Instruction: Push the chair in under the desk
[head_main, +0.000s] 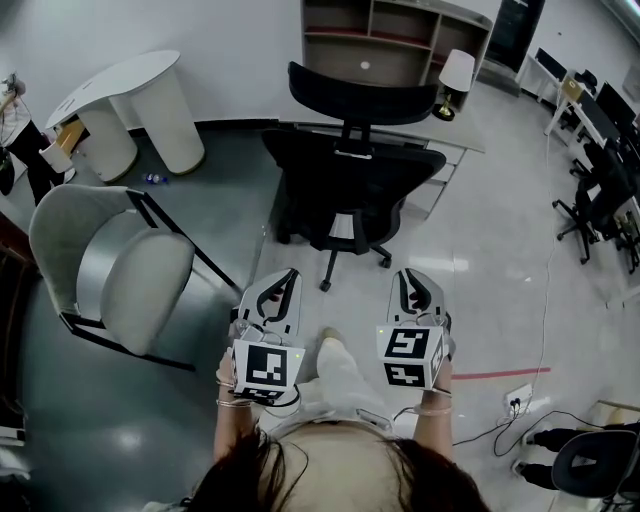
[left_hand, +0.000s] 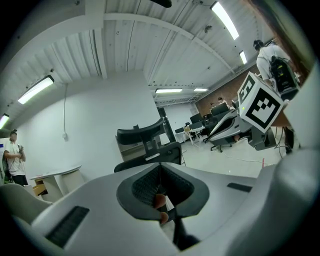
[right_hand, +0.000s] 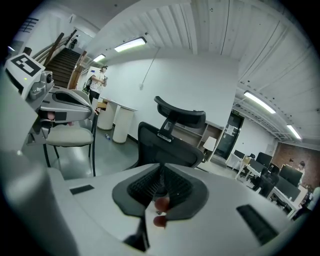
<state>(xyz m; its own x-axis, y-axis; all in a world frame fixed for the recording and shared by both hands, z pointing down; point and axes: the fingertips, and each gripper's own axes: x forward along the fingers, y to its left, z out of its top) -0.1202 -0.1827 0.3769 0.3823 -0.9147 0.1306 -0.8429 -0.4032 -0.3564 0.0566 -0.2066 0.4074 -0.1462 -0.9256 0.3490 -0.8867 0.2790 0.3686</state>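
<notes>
Jaws of my left gripper (head_main: 283, 278) and right gripper (head_main: 410, 278), low in the frame's centre, are pressed together on nothing, while the black mesh-backed swivel office chair (head_main: 350, 180) stands above them, well apart, facing the pale desk (head_main: 462, 143).

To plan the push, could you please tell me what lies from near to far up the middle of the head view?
From the person outward: left gripper and right gripper side by side → black office chair → desk → open shelf unit.
</notes>
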